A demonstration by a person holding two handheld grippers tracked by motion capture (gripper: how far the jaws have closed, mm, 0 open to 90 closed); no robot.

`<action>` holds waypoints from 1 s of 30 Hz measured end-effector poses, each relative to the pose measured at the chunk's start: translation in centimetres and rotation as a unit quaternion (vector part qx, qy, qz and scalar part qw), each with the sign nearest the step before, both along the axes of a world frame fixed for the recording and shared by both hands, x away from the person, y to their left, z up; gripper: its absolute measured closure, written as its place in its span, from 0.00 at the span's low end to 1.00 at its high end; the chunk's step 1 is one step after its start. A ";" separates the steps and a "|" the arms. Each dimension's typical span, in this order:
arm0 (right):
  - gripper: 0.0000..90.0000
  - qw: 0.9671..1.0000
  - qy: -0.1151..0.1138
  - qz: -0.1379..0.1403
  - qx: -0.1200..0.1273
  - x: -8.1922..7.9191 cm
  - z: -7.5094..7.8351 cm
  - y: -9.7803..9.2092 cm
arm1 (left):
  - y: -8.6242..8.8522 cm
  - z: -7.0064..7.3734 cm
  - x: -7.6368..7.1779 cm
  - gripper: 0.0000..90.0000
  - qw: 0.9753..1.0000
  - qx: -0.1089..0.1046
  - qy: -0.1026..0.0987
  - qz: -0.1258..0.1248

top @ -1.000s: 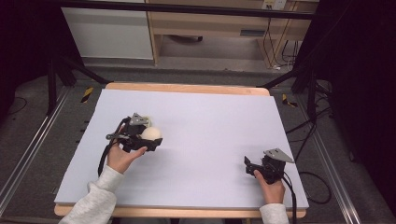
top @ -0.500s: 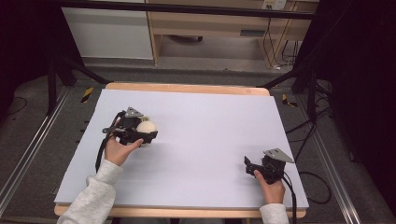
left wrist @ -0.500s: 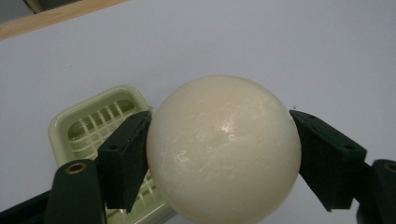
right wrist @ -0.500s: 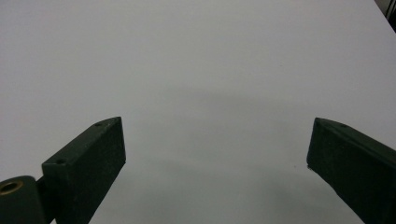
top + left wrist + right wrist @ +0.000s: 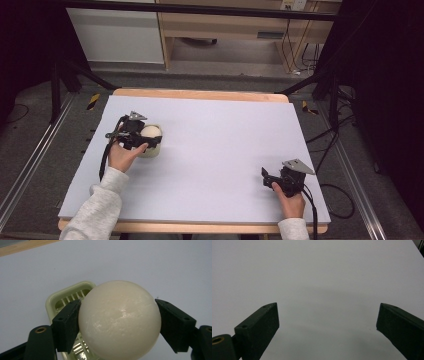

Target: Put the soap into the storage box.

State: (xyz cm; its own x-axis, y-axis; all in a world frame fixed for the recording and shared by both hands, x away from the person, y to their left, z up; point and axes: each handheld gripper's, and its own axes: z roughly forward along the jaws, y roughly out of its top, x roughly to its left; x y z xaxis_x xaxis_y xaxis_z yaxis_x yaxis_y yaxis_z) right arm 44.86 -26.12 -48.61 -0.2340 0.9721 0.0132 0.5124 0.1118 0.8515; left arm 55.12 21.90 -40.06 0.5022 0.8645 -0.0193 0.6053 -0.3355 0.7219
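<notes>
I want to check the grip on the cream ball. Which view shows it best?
The left gripper view: the cream ball looms large, clamped between the left gripper jaws above a pale green slotted tray. The high view shows it small, partly covered by the gripper. The right gripper view faces bare table.

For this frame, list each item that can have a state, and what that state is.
Cream ball: clamped between the left claw's jaws, held over the dish.
Pale green slotted dish: upright on the table, nothing seen in it.
Left claw: shut on the ball.
Right claw: open, empty, over bare table.
</notes>
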 end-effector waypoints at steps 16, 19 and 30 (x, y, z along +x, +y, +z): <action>0.05 1.000 0.001 0.000 0.000 0.0 0.0 0.0 | 1.0 -1.1 1.4 0.27 1.000 0.008 0.010 0.016; 0.05 1.000 0.001 0.000 0.000 0.0 0.0 0.0 | 1.3 -1.4 1.8 0.27 1.000 0.011 0.015 0.020; 0.05 1.000 0.001 0.000 0.000 0.0 0.0 0.0 | 1.7 -2.6 2.5 0.27 0.999 0.016 0.028 0.026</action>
State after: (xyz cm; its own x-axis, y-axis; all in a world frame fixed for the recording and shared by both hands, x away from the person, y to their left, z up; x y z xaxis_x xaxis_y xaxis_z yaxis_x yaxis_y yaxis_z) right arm 44.88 -26.10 -48.62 -0.2341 0.9721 0.0139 0.5148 0.1118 0.8500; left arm 57.58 23.60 -42.62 0.4547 0.8905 -0.0186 0.6616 -0.3237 0.6764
